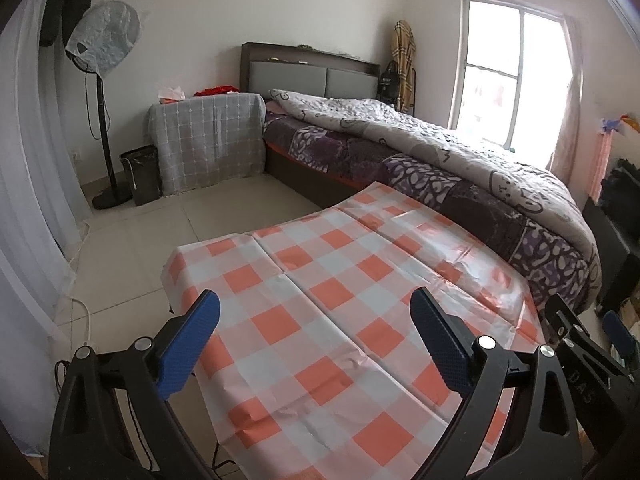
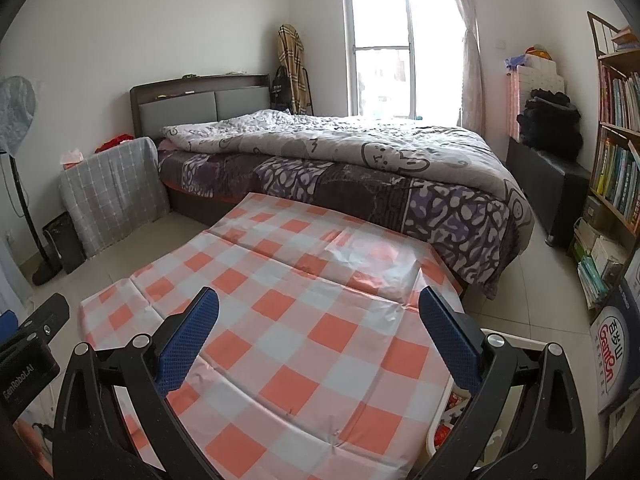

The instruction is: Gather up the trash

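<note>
Two grippers, both with jaws spread wide and nothing between them, hang above the near end of a table [image 2: 304,320] covered by an orange-and-white checked cloth. The left gripper [image 1: 316,312], seen from its own wrist camera, sits over the cloth's near left part; the right gripper [image 2: 320,308] sits over the near middle, and each one's black frame shows at the edge of the other's view. No piece of trash can be made out on the cloth in either view: its surface shows only fold creases and glare from the window [image 2: 384,40]. The one likely receptacle is a dark waste bin [image 1: 142,174] lined with a bag, standing on the tiled floor well apart from the table, just beside the base of a standing fan [image 1: 102,40] and a cloth-draped nightstand [image 1: 208,136] at the head of the bed [image 2: 360,160]. Its contents are too dark to read. Some red and white items show below the table's right edge in the right wrist view, partly hidden, and cannot be identified. Judged from these views, the task stands either at its very start, with trash not yet located, or at its close, with the table cleared; the pictures do not settle which. Neither gripper carries anything toward the bin.
</note>
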### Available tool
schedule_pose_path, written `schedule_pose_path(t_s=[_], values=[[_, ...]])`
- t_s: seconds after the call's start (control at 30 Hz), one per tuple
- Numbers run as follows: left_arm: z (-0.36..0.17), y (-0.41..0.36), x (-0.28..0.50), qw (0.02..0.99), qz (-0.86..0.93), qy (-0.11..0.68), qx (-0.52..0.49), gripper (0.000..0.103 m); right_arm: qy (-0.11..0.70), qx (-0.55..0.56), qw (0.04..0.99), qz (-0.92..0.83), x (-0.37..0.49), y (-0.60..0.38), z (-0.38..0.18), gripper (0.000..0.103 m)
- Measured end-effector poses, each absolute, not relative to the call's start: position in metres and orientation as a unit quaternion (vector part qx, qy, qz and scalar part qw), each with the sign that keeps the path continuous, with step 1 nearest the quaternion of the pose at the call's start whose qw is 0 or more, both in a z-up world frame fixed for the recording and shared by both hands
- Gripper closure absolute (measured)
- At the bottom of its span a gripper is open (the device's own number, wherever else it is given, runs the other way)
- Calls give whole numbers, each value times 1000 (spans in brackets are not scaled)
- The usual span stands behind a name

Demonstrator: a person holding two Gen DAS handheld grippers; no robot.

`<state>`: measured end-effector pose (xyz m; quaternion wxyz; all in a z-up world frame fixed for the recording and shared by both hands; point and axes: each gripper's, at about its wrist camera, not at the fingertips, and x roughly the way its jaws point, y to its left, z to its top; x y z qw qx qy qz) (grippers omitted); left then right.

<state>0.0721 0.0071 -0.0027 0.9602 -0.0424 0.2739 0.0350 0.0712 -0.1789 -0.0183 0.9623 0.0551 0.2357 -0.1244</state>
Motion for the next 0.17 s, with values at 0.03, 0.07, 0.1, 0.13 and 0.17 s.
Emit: schedule_pose_path(t_s=[0.03,0.07,0.1,0.13,0.17], values=[[-3,8,72,960,34,276,-44,9,236,55,962,-124,71,-179,-18,7],[-3,8,74,959,34,278,-45,9,236,56,962,-124,71,-179,-18,7],[-3,9,74,958,35,280,-46,9,236,56,962,-124,71,-179,-18,7],[-3,9,75,958,35,282,-47,9,236,55,962,-124,71,-178,-18,7],[-3,10,76,957,35,284,-48,9,236,55,962,-125,71,-179,-18,7]])
